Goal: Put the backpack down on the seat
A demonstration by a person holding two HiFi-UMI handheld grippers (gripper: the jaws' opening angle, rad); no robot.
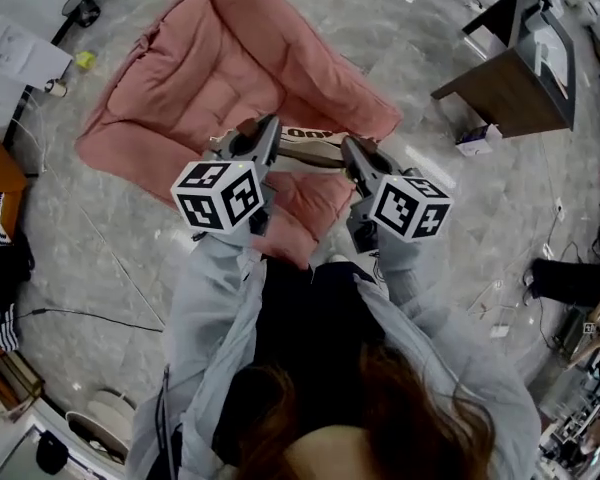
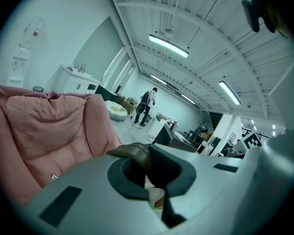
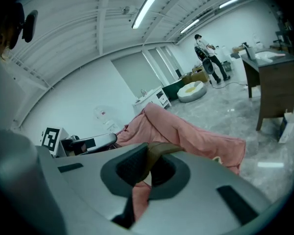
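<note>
Far left, head view: small yellow object [image 1: 85, 60] on the grey marbled floor [image 1: 110, 258], near the corner of the seat.

Pink quilted fabric floor seat [image 1: 210, 88] lies open ahead of the person, backrest away from them. The left gripper view shows its padded back [image 2: 44, 131] rising at left.

Left gripper [image 1: 268, 133]: jaws closed tight on a brown webbing strap [image 1: 310, 155]. Its own view shows the strap [image 2: 134, 153] pinched in the notch of the left gripper [image 2: 146, 173].

Soft pink backpack [image 1: 305, 208] hangs below the strap, between the two grippers, at the seat's near edge and just in front of the person. Not set down on the cushion. Contact with the seat edge cannot be told.

Right gripper [image 1: 352, 153]: jaws likewise clamped on the same strap [image 3: 161, 150], seen in its own view [image 3: 146, 168], with pink fabric [image 3: 139, 197] hanging beneath.

Right: dark brown wooden cabinet [image 1: 505, 93], well apart from the seat.
</note>
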